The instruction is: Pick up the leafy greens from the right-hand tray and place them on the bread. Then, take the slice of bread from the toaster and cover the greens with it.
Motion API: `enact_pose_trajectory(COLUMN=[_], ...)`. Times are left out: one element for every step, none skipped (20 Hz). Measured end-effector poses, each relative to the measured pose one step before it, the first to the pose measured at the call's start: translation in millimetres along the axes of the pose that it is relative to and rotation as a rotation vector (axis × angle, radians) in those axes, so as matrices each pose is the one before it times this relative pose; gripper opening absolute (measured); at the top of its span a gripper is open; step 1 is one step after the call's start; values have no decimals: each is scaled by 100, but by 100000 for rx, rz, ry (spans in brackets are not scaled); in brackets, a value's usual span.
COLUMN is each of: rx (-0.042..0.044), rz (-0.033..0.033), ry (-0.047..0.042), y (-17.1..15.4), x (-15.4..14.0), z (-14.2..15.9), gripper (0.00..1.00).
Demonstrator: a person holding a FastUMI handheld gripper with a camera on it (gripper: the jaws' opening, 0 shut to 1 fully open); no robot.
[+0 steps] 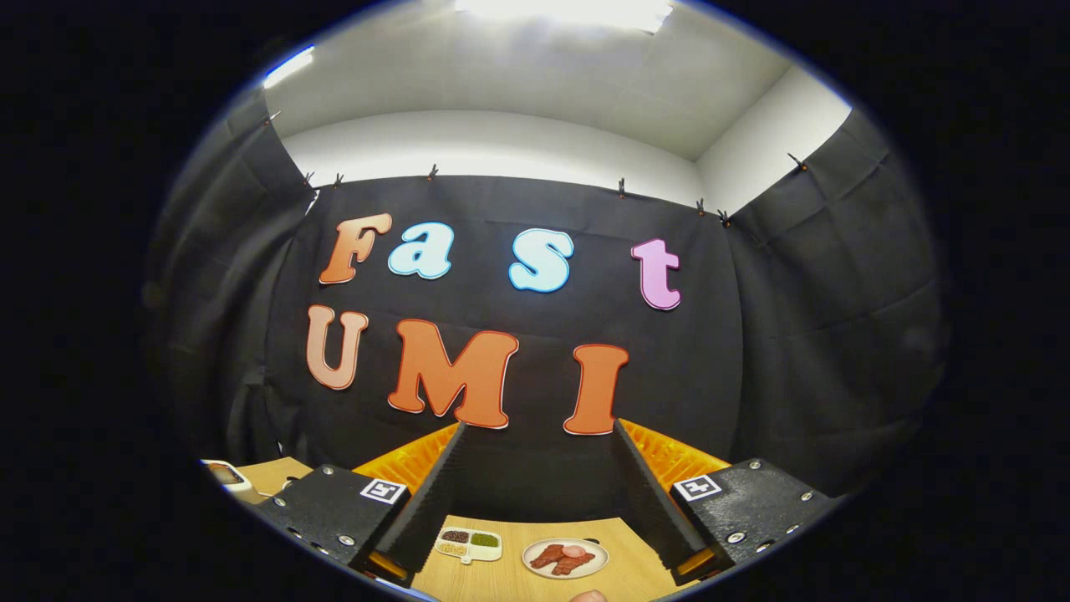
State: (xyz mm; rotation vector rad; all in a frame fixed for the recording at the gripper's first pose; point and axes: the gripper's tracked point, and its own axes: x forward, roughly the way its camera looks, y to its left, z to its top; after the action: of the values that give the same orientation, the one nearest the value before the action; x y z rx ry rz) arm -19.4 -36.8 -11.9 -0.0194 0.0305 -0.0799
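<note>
Gripper view: the gripper (535,435) was held raised and level above a light wooden table (510,577), its two fingers (439,493) spread wide apart with nothing between them, the tips seen against the black cloth wall (535,293) of the booth. Between the fingers, toward six o'clock from their tips, a small white compartment tray (469,544) was seen on the table, with dark, green and yellowish fillings in its sections. Just beside it, at three o'clock of the tray, a round white plate (565,558) was set, carrying reddish-brown slices and a pink round piece; the two dishes were near but apart. Whether the green filling was the leafy greens could not be told at this size. Beyond the left finger, at nine o'clock, part of a white object (227,478) with a dark face was seen at the table's edge; what it was could not be told. White walls (493,146) and a bright ceiling light (564,10) were seen above the cloth
</note>
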Motion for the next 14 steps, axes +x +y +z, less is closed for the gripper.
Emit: enact_pose_trajectory(rx=[386, 461, 304, 39, -52, -215, -49, 191, 334, 301, 10, -135, -227, -85], rz=[194, -73, 1, -499, -231, -138, -81, -8, -54, 240, -8, 342, 277, 467], ry=[1046, 1029, 432, 135, 123, 158, 343, 165, 101, 143, 470, 830, 1323, 1563], y=[-6, -93, -79, -124, -97, 39, -46, 9, -50, 39, 23, 138, 133, 89], x=[-52, -145, -166, 61, 15, -43, -121, -104, -55, 122, 10, -64, -19, -79], z=[-492, -372, -231, -136, -146, -188, -144, -120, -125, -252, -413, -699, -773, -909], gripper=[100, 100, 100, 100, 100, 100, 100, 100, 100, 100, 100, 100, 100, 100])
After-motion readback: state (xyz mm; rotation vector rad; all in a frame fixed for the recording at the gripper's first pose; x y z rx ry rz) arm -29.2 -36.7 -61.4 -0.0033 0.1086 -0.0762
